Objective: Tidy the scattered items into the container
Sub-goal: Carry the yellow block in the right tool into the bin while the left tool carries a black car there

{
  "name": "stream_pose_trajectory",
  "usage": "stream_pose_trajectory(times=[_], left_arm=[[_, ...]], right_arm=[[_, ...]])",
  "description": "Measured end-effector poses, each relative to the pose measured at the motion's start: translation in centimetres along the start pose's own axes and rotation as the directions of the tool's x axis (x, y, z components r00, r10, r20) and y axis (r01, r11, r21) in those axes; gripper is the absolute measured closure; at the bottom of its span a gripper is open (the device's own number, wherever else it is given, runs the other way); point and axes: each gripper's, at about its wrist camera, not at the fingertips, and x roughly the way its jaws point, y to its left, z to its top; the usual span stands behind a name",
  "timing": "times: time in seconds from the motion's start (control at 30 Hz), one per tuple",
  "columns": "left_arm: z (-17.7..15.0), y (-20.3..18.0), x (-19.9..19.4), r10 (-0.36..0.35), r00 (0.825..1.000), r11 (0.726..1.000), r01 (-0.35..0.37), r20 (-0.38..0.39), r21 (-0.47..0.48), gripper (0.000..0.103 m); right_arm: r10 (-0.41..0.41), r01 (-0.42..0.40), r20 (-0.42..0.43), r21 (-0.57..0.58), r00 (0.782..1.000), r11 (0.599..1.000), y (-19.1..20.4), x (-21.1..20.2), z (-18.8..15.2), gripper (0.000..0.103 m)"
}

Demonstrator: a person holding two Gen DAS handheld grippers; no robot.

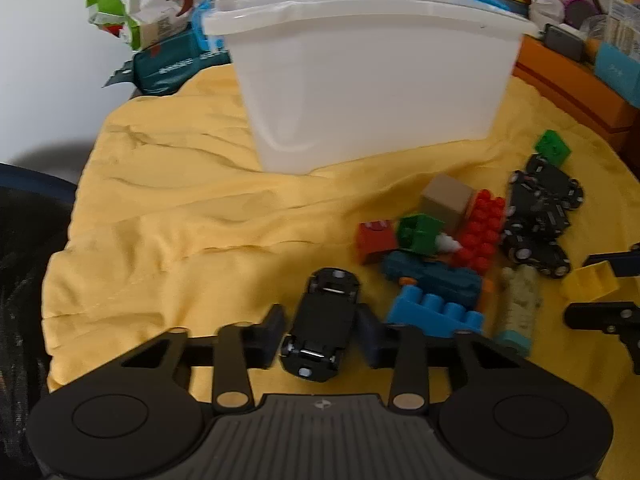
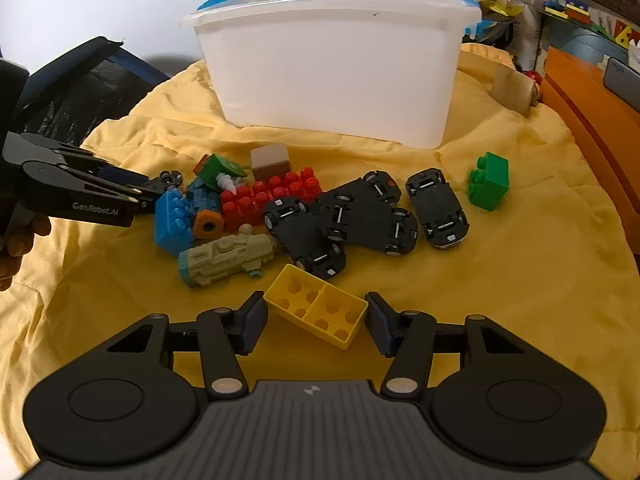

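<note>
A white plastic container [image 1: 372, 72] stands on a yellow cloth [image 1: 180, 208]; it also shows in the right wrist view [image 2: 332, 68]. My left gripper [image 1: 320, 330] is shut on an upturned black toy car [image 1: 320, 320], held just above the cloth. My right gripper [image 2: 316, 320] has its jaws on either side of an upturned yellow brick [image 2: 316, 312], and I cannot tell whether they press on it. A heap of toy cars [image 2: 360, 216], coloured bricks [image 2: 264, 196] and a pale toy train [image 2: 228, 256] lies in front of the container. A green brick [image 2: 490, 180] lies apart.
An orange box [image 2: 592, 120] borders the cloth on the right. Snack bags [image 1: 140, 4] and small clutter [image 1: 580, 12] stand behind the container. A dark chair [image 2: 80, 80] is at the left. The left gripper shows in the right wrist view [image 2: 158, 196].
</note>
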Motion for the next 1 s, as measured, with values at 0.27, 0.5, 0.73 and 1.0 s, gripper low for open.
stream_pose_trajectory(times=[0.27,0.5,0.73,1.0], left_arm=[[-0.5,-0.8,-0.5,-0.035,0.999,0.999,0.035,-0.001,0.011,0.070],[-0.6,-1.0,-0.8,-0.030,1.000,1.000,0.030,-0.005,0.002,0.070],[-0.7,-1.4,-2.1,-0.038,0.999,0.999,0.038,0.014,-0.014,0.070],[-0.5,-1.3,-3.5,-0.031,0.999,0.999,0.032,0.031,-0.035,0.070]], right_arm=[[0.005,-0.003,0.025,-0.060,1.000,0.998,-0.1,-0.3,0.1,0.029],[0.079,-0.079,-0.006,-0.100,0.997,0.992,-0.7,0.1,0.3,0.047],[0.071,-0.067,0.044,-0.086,0.997,0.994,-0.4,-2.1,-0.2,0.047],[0.041,-0.037,0.052,-0.068,0.998,0.997,-1.1,-3.2,-0.2,0.047]])
